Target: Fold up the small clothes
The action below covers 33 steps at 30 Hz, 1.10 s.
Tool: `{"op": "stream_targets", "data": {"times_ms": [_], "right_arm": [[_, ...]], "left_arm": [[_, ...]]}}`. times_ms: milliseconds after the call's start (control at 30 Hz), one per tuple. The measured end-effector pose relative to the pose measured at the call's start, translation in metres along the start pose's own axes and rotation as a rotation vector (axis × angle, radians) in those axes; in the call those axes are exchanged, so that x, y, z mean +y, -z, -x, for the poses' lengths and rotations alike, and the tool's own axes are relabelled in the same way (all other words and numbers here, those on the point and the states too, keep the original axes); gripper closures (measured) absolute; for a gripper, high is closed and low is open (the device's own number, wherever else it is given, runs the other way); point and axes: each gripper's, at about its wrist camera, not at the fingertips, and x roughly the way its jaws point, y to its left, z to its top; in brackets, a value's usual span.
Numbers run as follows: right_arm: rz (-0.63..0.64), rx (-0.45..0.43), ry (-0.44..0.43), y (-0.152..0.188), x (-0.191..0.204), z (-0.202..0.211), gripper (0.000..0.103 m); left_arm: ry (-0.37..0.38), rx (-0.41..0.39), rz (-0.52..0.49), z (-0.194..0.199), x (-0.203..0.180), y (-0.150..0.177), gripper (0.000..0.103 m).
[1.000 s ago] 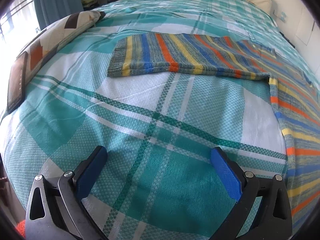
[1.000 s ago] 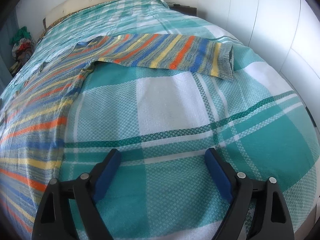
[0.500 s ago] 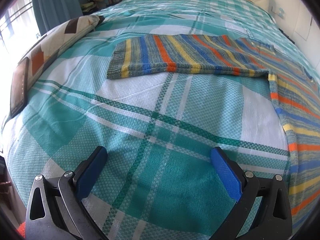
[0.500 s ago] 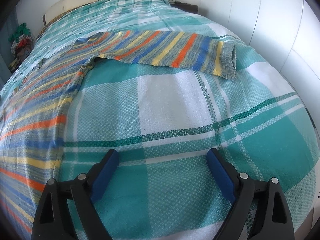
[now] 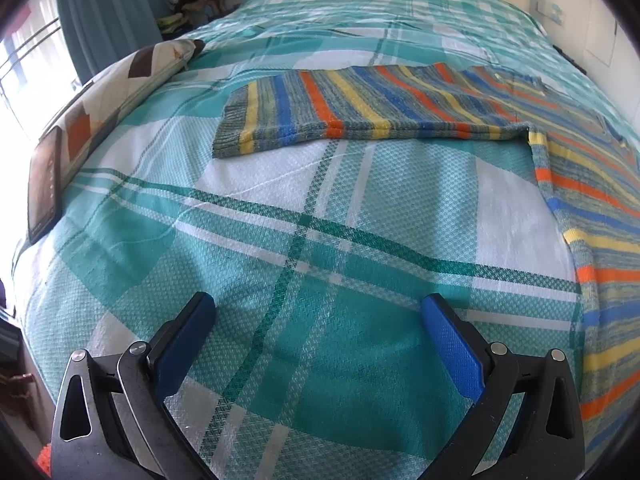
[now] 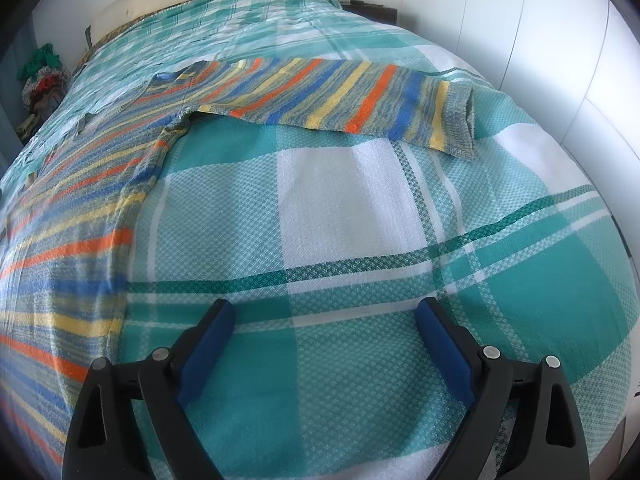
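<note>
Left gripper (image 5: 316,312) spread wide over plaid bedspread (image 5: 280,248), holding nothing, striped sweater (image 5: 360,108) lying flat ahead and off to its right; right gripper (image 6: 324,316) likewise gaping and empty, sleeve (image 6: 360,96) stretched ahead.

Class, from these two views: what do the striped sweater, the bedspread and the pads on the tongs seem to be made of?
Striped sweater: knitted yarn, probably wool or acrylic; ribbed cuff, fuzzy matte stripes.
Bedspread: woven cotton-like cloth; waffle-textured check, matte.
Pads: blue, smooth, likely rubber or foam, on black arms, plastic or metal unclear.
</note>
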Motion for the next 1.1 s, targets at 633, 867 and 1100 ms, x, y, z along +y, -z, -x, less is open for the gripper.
{"op": "stream_targets", "data": {"times_ms": [633,867,1100], "right_arm": [[0.0,0.001,0.001,0.001,0.0,-0.001,0.007],[0.006,0.003,0.003,0.001,0.003,0.0,0.004],[0.019,0.009,0.002,0.001,0.005,0.002,0.002]], "left_arm": [[-0.103,-0.083,-0.193,0.041,-0.036,0.002,0.001],[-0.063,-0.111,-0.172,0.061,-0.039,-0.004,0.001],[-0.038,-0.127,-0.167,0.07,-0.043,-0.007,0.001]]}}
